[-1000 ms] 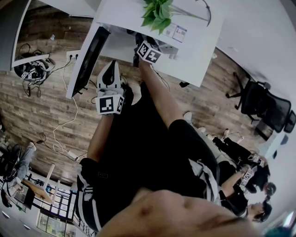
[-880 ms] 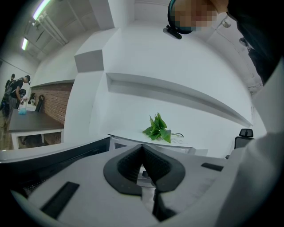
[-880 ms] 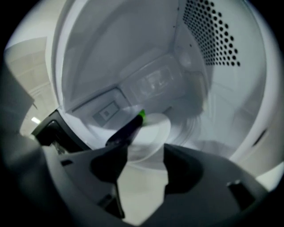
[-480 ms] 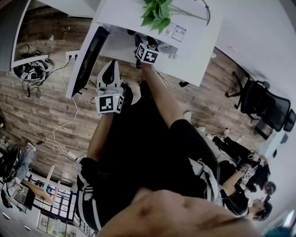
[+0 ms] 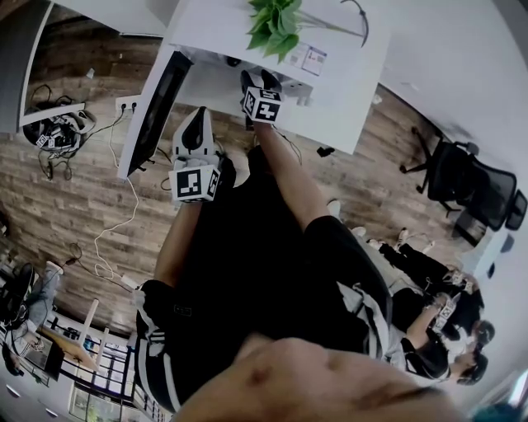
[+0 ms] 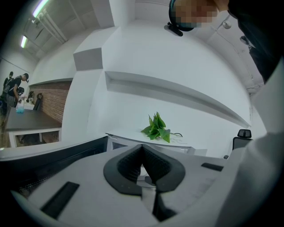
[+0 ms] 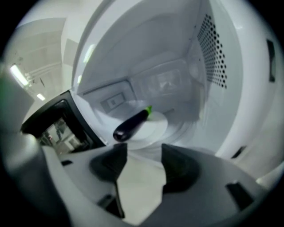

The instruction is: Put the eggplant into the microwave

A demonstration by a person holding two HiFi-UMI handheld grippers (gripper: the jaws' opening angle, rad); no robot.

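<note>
The dark purple eggplant (image 7: 132,124) with its green stem lies on the white turntable plate (image 7: 156,129) inside the open white microwave (image 5: 346,74). My right gripper (image 7: 144,153) is open just in front of it, nothing between its fingers and clear of the eggplant. In the head view the right gripper (image 5: 257,82) reaches into the microwave's mouth, so the eggplant is hidden there. My left gripper (image 5: 196,124) hovers beside the dark microwave door (image 5: 157,107), which is swung open. The left gripper (image 6: 142,150) is shut and empty.
A green plant (image 5: 276,25) stands on top of the microwave. Below is a wooden floor with cables (image 5: 124,222) and a black office chair (image 5: 462,181). A person (image 5: 429,330) sits at the lower right. The door (image 7: 57,124) stands left of the cavity.
The right gripper's marker cube has rolled at the microwave's mouth. The left gripper has stayed where it was.
</note>
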